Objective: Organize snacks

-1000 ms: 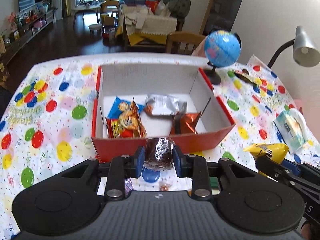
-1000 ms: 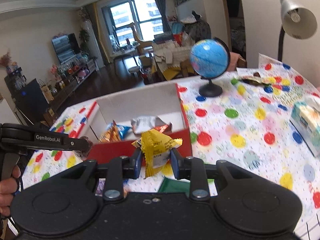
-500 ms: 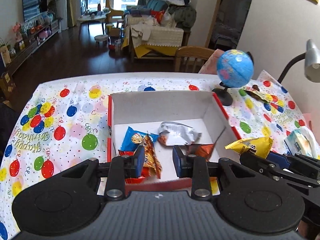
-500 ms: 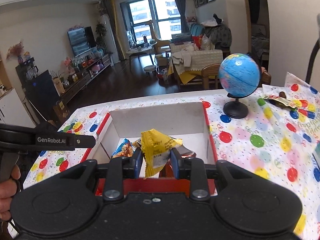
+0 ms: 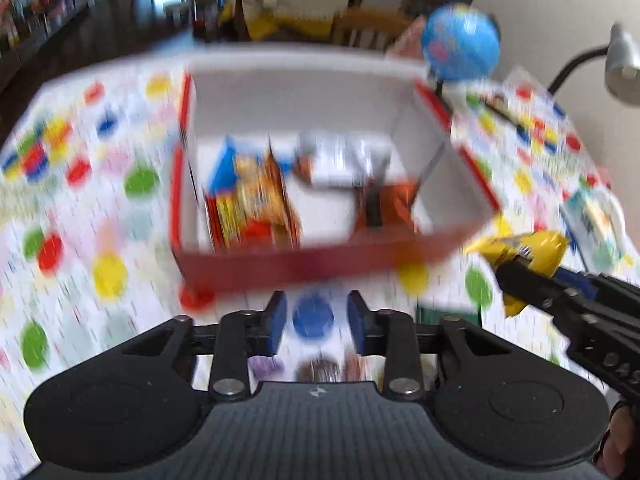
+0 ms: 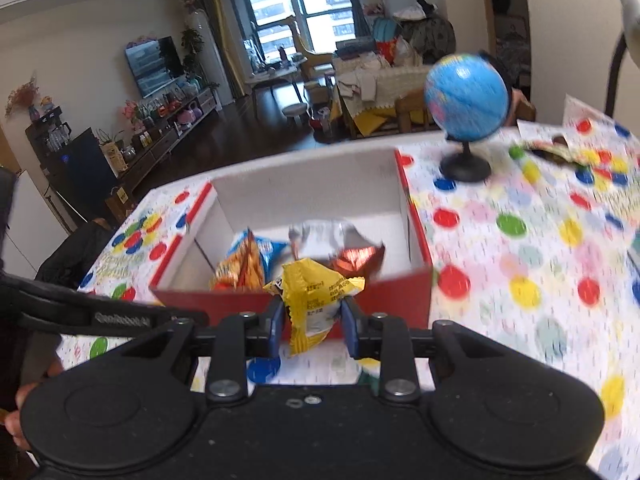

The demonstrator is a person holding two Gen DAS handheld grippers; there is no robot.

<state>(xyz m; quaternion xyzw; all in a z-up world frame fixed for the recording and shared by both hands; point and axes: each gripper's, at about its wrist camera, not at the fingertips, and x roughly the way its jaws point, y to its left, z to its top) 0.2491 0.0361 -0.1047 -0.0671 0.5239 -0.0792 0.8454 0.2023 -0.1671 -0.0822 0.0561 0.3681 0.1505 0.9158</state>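
Note:
A red box (image 5: 320, 264) with white inside walls stands on the balloon-print cloth. It holds an orange-and-blue chip bag (image 5: 252, 196), a silver pack (image 5: 340, 156) and an orange foil pack (image 5: 396, 200). My left gripper (image 5: 316, 312) hovers over the cloth just in front of the box; its jaws are opening and nothing is between them. My right gripper (image 6: 313, 316) is shut on a crumpled yellow packet (image 6: 316, 292), close to the near wall of the box (image 6: 400, 292). In the left wrist view that yellow packet (image 5: 524, 248) hangs right of the box.
A blue globe (image 6: 466, 96) stands behind the box on the right, with a desk lamp (image 5: 620, 64) and a tissue pack (image 5: 592, 220) further right. Small wrapped snacks (image 5: 320, 368) lie on the cloth under the left gripper. A hand (image 6: 16, 412) holds the left tool.
The foil-wrapped brown snack left my left gripper, which passed over the box, drew back in front of it and widened. The right gripper carried the yellow packet closer to the box.

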